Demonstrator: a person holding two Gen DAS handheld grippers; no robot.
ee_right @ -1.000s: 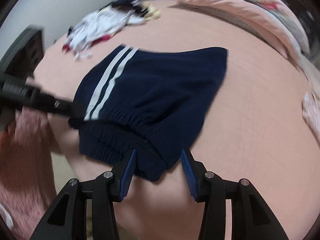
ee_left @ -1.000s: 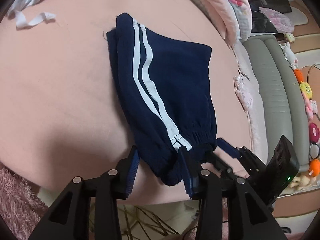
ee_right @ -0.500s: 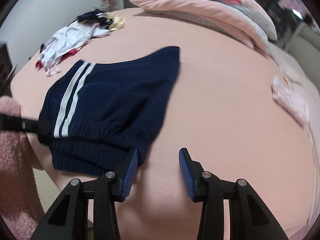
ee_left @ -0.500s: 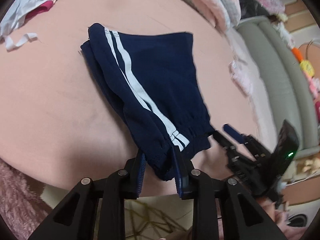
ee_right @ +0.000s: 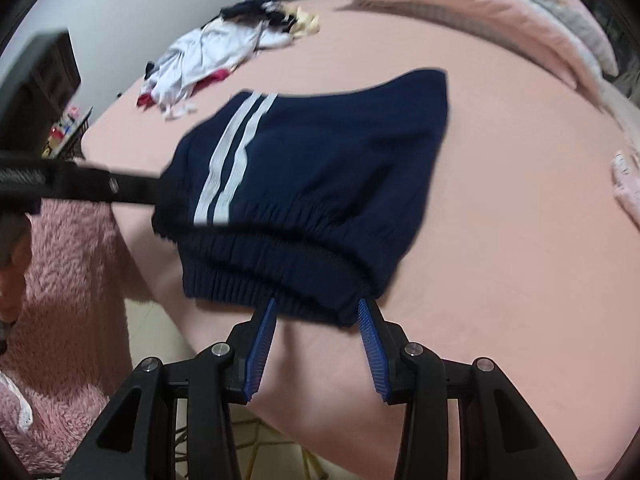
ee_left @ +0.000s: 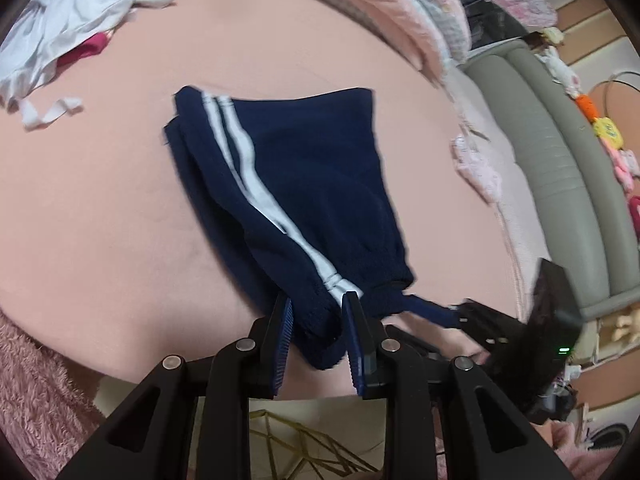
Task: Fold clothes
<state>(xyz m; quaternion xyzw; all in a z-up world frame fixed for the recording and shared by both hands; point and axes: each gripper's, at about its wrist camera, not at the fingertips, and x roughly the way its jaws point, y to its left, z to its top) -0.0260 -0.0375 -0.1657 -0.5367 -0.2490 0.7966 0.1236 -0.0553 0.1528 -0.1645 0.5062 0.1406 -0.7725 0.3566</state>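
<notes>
A pink-sheeted bed [ee_left: 100, 208] fills both views, with a rumpled heap of white and red laundry [ee_left: 72, 28] far up it, a rolled pink quilt [ee_right: 460, 12] along its far side, and a grey padded bed frame [ee_left: 560, 168] to one side. On the sheet lies a pair of navy shorts with two white side stripes [ee_left: 296, 200], already doubled over, its elastic waistband hanging at the near edge of the mattress.

The long axis of the shorts runs away from both grippers, from the waistband near them to the leg hems up the bed. The left gripper [ee_left: 318, 320] has the striped corner of the waistband between its pads; its jaws are narrow and closing, and the cloth bunches where the pads press it. The right gripper [ee_right: 318, 316] sits at the opposite end of the waistband. Its jaws stand moderately wide with the band's lower edge lying between the tips, and whether the pads press the cloth cannot be told.

Both hands are about equally close to the waistband, one at each corner. Judging from this, the coming fold would carry the waistband forward along the long axis toward the hems, provided the right side first gets a firm hold.
</notes>
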